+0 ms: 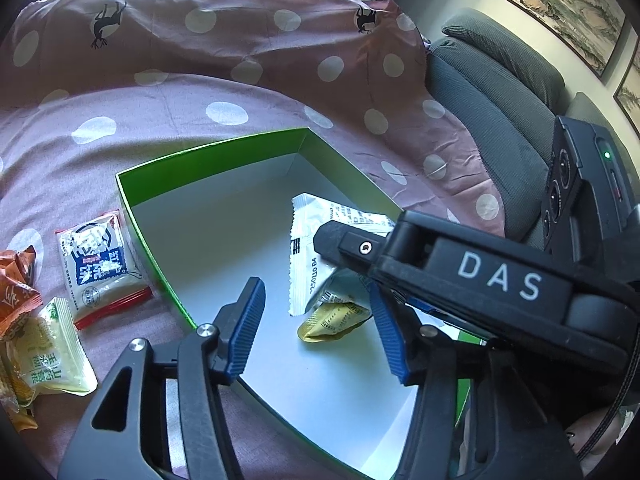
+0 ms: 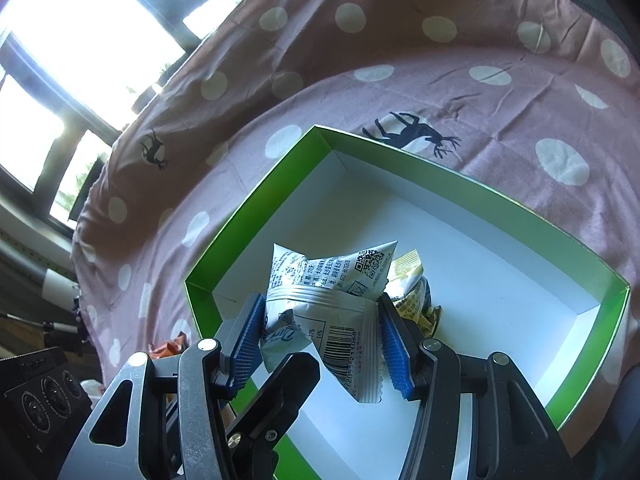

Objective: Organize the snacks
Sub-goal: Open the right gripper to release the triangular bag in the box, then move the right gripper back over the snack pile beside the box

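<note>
A green box point(image 1: 208, 152) with a white floor lies open on the pink dotted cloth; it also shows in the right wrist view point(image 2: 256, 208). My right gripper point(image 2: 320, 336) is over the box, its blue pads against both sides of a white snack packet point(image 2: 340, 312) with a barcode. A yellow packet point(image 2: 412, 288) lies just beyond it on the box floor. In the left wrist view my left gripper point(image 1: 320, 328) is open and empty above the box's near edge. The white packet point(image 1: 316, 248), the yellow packet point(image 1: 332, 320) and the right gripper's body point(image 1: 472, 276) show there.
Several loose snack packets lie on the cloth left of the box: a blue-and-white one point(image 1: 100, 264), a pale green one point(image 1: 52, 348), an orange one point(image 1: 16, 288). A grey sofa point(image 1: 500, 92) stands at right. Windows point(image 2: 80, 40) are behind the table.
</note>
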A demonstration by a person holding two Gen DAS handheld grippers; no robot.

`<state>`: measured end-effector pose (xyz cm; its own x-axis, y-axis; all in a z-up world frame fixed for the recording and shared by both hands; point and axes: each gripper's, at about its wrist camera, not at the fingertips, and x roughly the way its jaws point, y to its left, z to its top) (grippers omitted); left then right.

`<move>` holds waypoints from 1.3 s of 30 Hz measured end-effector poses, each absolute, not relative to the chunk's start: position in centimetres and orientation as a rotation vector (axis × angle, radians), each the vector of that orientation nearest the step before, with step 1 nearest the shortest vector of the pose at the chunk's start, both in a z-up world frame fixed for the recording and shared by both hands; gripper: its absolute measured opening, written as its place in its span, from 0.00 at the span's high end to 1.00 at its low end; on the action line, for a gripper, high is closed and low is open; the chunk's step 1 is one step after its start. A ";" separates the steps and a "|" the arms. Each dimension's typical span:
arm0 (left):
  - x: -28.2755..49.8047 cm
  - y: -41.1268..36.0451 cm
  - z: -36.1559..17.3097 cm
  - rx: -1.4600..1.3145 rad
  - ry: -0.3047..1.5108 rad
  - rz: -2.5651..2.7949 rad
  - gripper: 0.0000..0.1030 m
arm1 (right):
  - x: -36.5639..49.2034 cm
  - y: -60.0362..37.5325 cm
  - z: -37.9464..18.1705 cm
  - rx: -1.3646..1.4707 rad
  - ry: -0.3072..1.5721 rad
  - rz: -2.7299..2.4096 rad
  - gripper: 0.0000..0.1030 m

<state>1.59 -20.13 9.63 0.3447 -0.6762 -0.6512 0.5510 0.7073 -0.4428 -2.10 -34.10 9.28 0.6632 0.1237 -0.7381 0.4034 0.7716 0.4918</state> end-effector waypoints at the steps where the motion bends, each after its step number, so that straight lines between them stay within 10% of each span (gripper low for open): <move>1: 1.5 -20.0 9.7 -0.154 0.917 -0.799 0.47 | -2.1 -34.1 9.3 0.689 0.842 -0.173 0.44; 18: 0.9 -18.4 11.2 -0.163 0.882 -0.772 0.35 | -3.1 -34.2 11.1 0.697 0.721 -0.154 0.44; 39: -0.7 -2.6 8.8 -0.210 0.891 -0.156 0.12 | -0.9 -25.7 12.0 0.516 0.792 0.146 0.18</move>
